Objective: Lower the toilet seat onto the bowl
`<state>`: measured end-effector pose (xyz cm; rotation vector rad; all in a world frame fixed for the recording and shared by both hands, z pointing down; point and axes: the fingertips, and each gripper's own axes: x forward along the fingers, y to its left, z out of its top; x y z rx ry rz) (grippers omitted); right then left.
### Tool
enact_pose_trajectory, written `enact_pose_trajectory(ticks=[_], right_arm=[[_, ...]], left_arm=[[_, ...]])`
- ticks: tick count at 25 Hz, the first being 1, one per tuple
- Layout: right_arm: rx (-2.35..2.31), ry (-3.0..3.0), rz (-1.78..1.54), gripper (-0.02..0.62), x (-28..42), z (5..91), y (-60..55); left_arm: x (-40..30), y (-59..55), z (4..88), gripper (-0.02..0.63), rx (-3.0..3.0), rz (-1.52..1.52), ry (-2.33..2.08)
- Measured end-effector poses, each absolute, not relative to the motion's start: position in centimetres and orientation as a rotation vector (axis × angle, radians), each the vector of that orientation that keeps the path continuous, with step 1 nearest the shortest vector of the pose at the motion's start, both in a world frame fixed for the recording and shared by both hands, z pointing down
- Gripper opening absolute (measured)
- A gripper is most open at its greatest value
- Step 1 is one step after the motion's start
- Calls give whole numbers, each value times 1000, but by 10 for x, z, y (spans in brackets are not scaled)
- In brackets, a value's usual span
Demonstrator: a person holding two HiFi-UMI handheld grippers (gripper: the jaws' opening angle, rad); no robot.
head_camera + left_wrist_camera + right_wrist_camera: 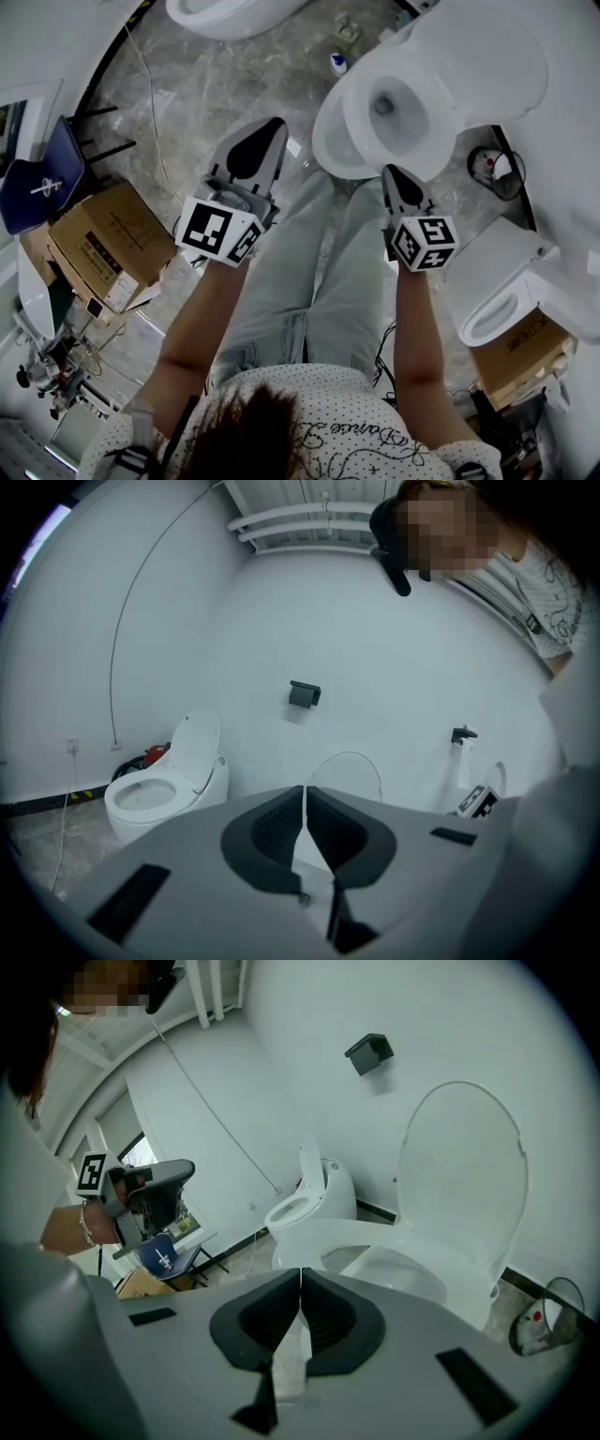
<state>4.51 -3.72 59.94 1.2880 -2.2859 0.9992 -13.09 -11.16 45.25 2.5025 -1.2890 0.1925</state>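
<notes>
White oval plastic toilet seat (pixel 328 141) at one o'clock looks already down on the white ceramic bowl (pixel 386 105). Left gripper (pixel 267 133) and right gripper (pixel 394 176) jaws are closed and empty.

Head view looks down; right gripper view shares toilet (pixel 424 141).

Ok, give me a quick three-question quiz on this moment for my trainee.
1. True or false: the toilet lid stands raised.
2. The right gripper has its jaws: A) shut on the seat; B) shut with nothing between them; C) wide open.
3. Fill in: in the head view, the brown thing to the left of the left gripper is a ____.
Key: 1 true; 2 B; 3 cardboard box.
</notes>
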Motion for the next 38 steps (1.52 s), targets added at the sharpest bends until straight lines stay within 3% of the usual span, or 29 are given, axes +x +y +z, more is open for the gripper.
enact_pose_trajectory(ticks=[38], right_arm=[[935,-2140,1216,12,-37,851,20]], left_arm=[[-155,-102,645,9,2397,248,-1336]])
